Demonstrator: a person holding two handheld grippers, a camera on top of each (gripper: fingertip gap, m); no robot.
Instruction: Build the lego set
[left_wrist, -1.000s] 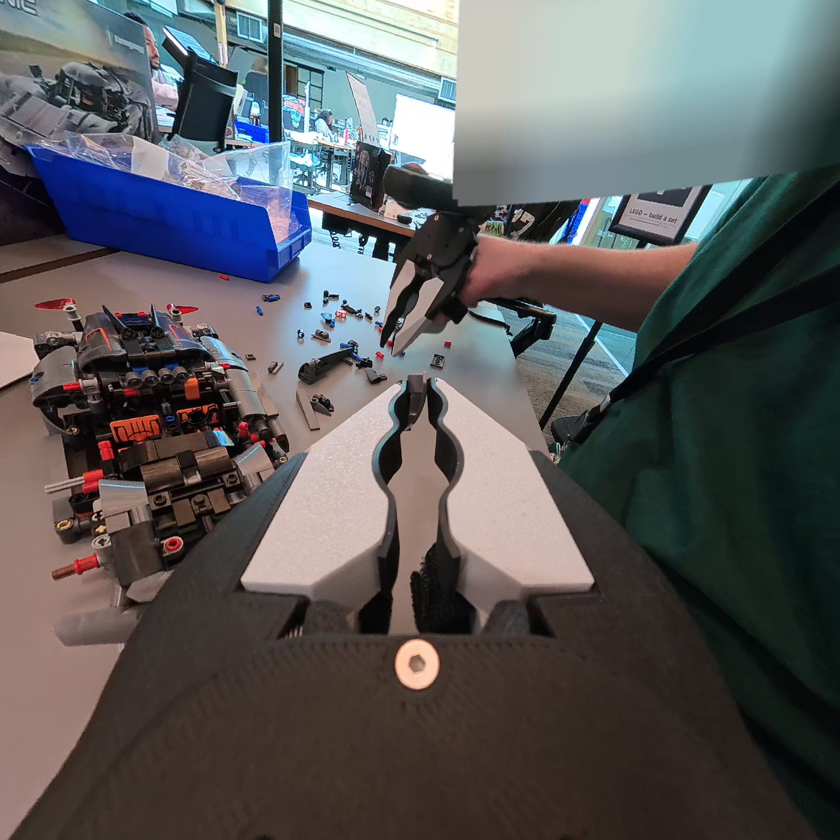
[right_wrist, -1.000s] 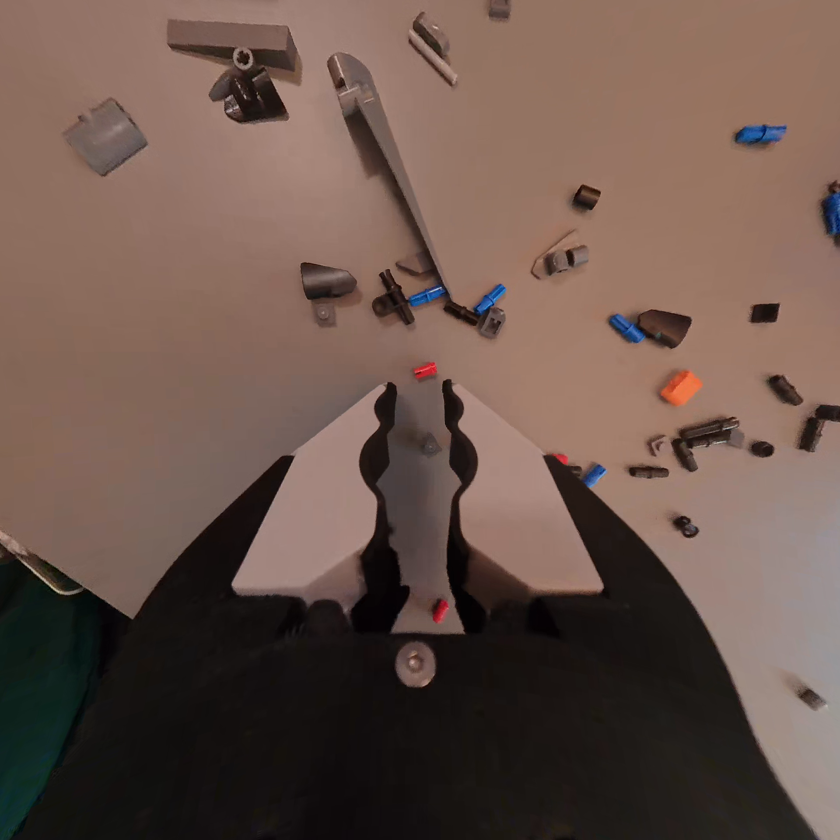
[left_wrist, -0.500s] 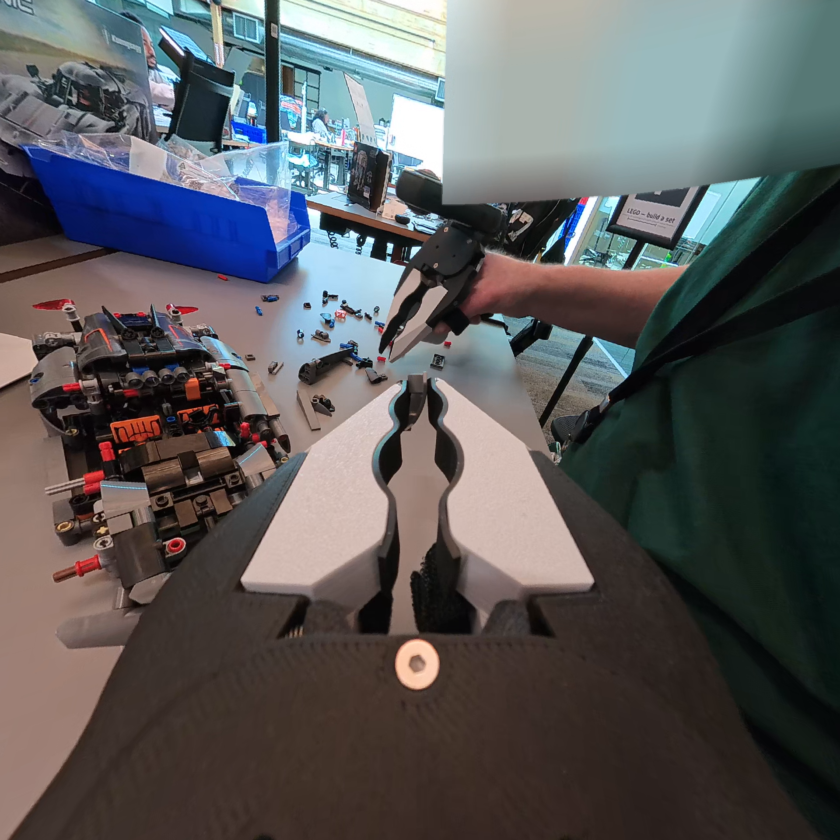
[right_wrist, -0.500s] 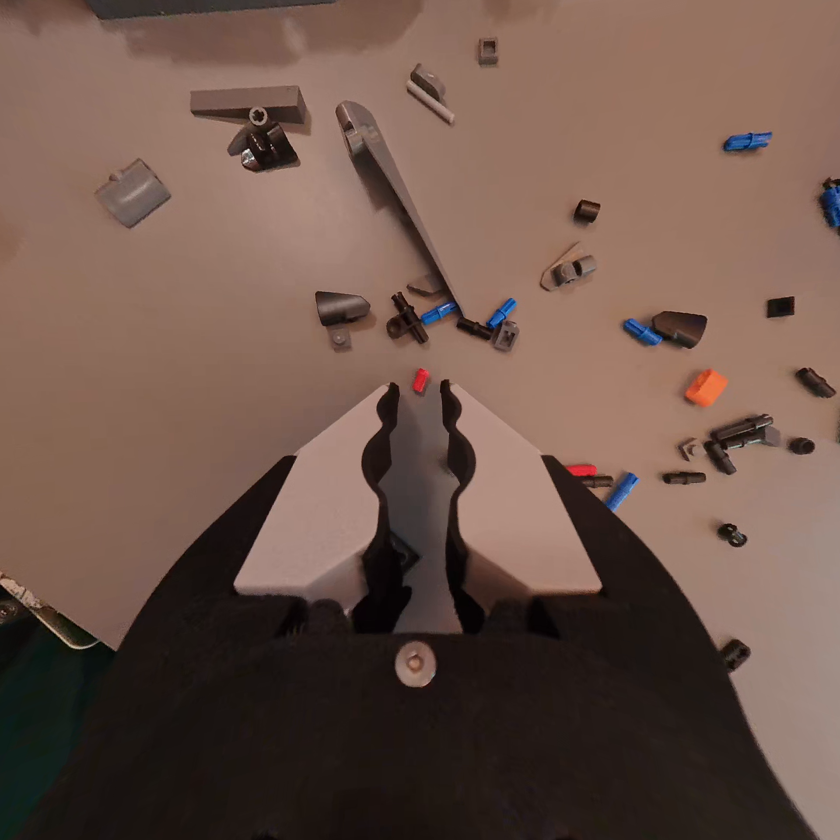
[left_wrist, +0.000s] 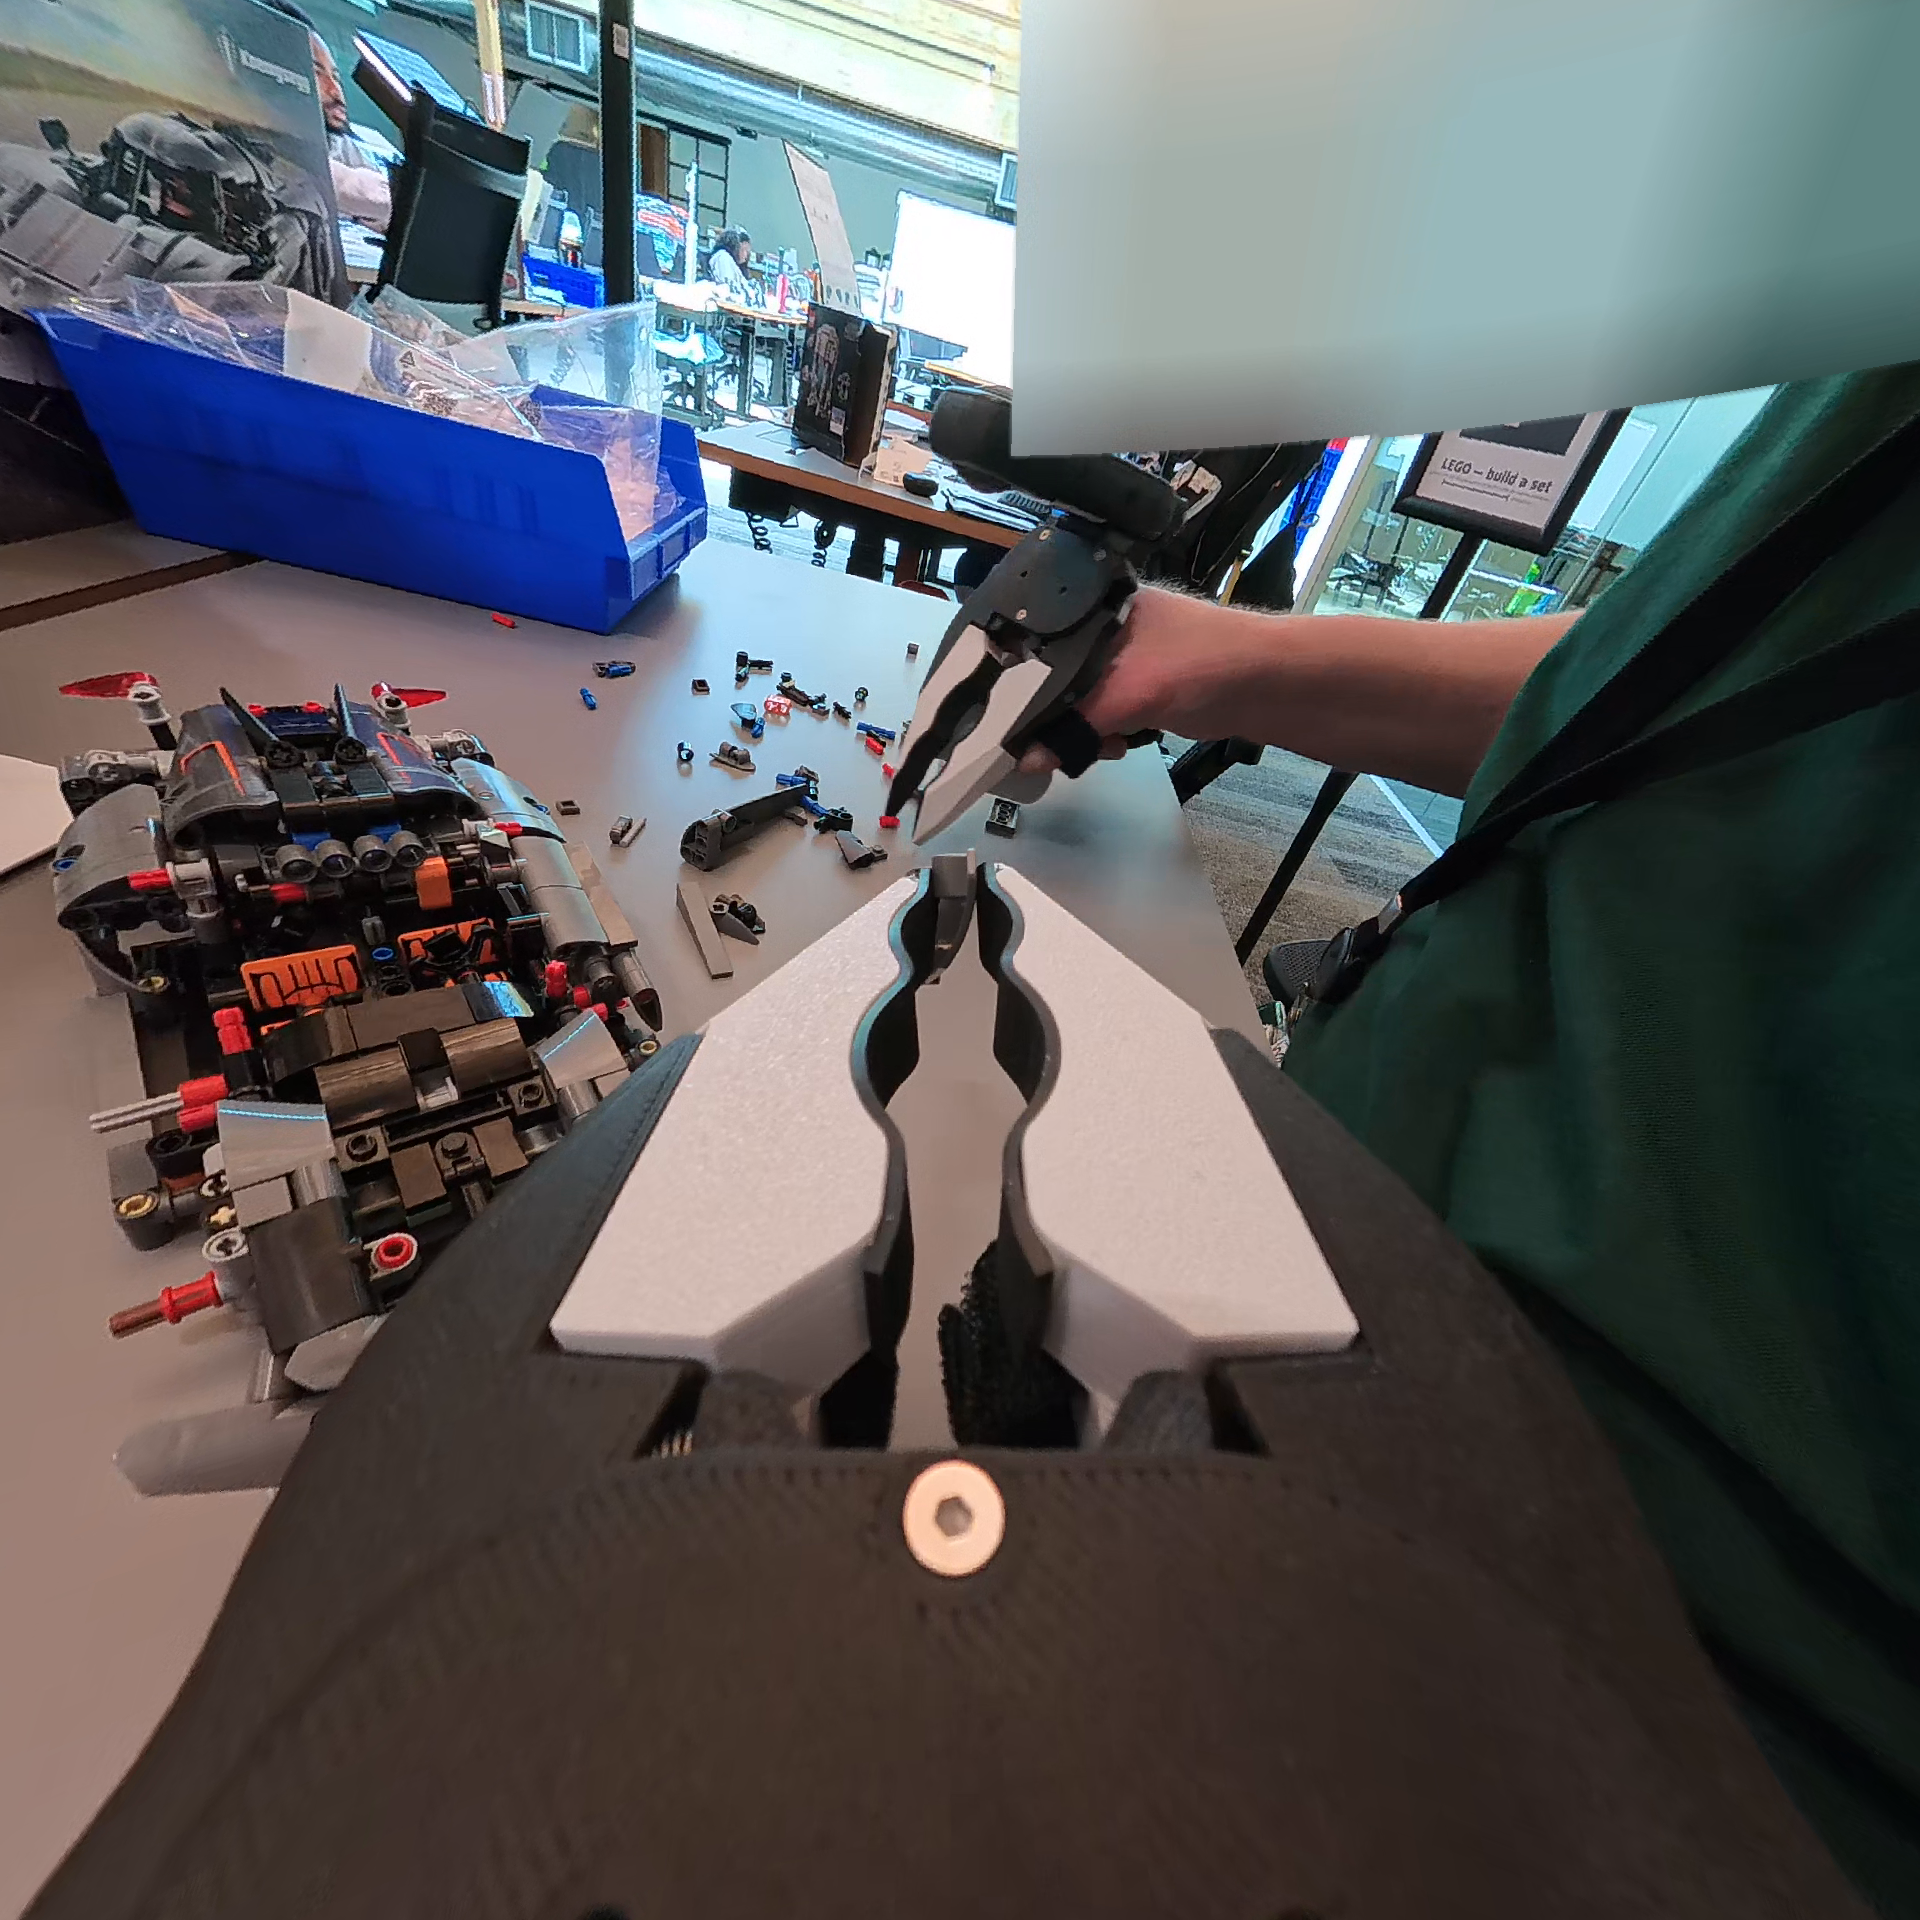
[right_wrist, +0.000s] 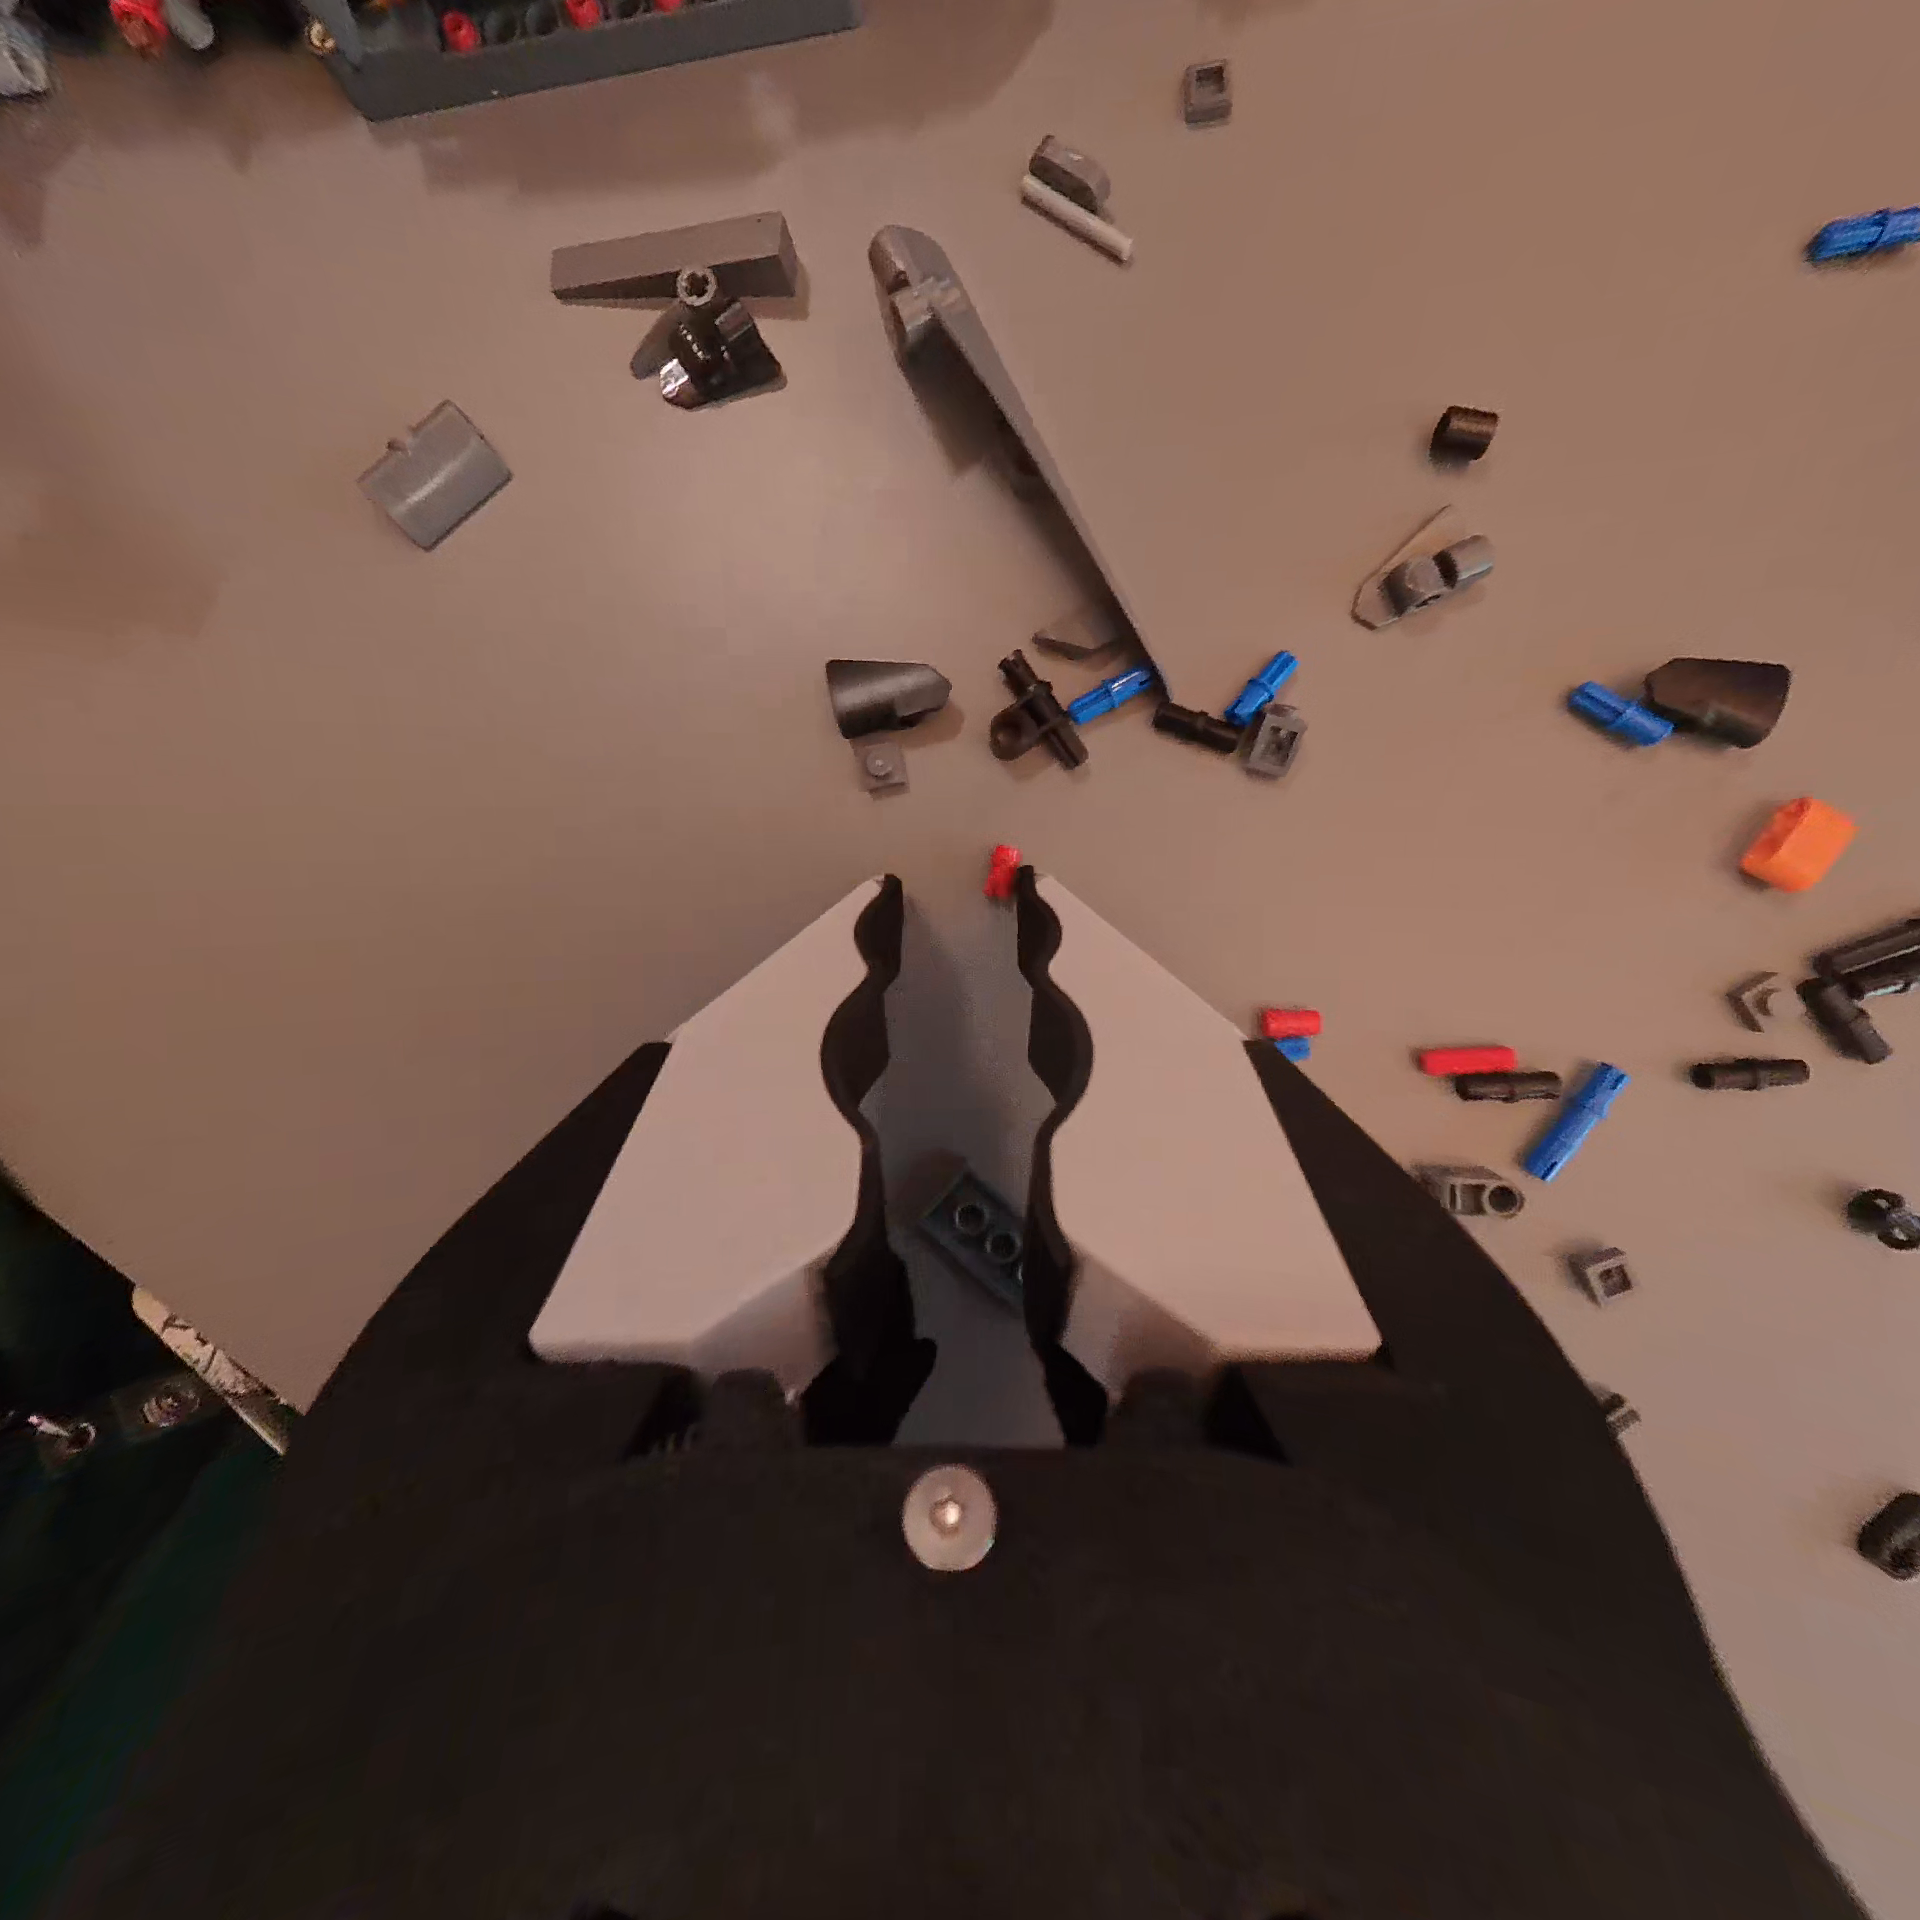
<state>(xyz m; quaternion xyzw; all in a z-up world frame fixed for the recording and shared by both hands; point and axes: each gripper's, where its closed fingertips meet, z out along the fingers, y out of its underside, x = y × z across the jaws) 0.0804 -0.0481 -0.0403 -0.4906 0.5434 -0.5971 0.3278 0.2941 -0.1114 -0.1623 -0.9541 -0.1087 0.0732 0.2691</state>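
Lowered toward the table since earlier, the spread right gripper (right_wrist: 954, 883) should centre on the red pin (right_wrist: 1002, 869) before pinching, while the left gripper (left_wrist: 953, 883) pinches a grey piece (left_wrist: 950, 902).

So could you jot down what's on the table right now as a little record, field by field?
model: part-built dark car, left side of table
loose pieces: scattered beside it; grey beam, orange piece, blue pins
bin: blue bin at far edge, holding clear bags
left gripper: jaws shut on a small grey piece, held above table
right gripper: jaws open, tips at a red pin
person: green shirt, holding both grippers
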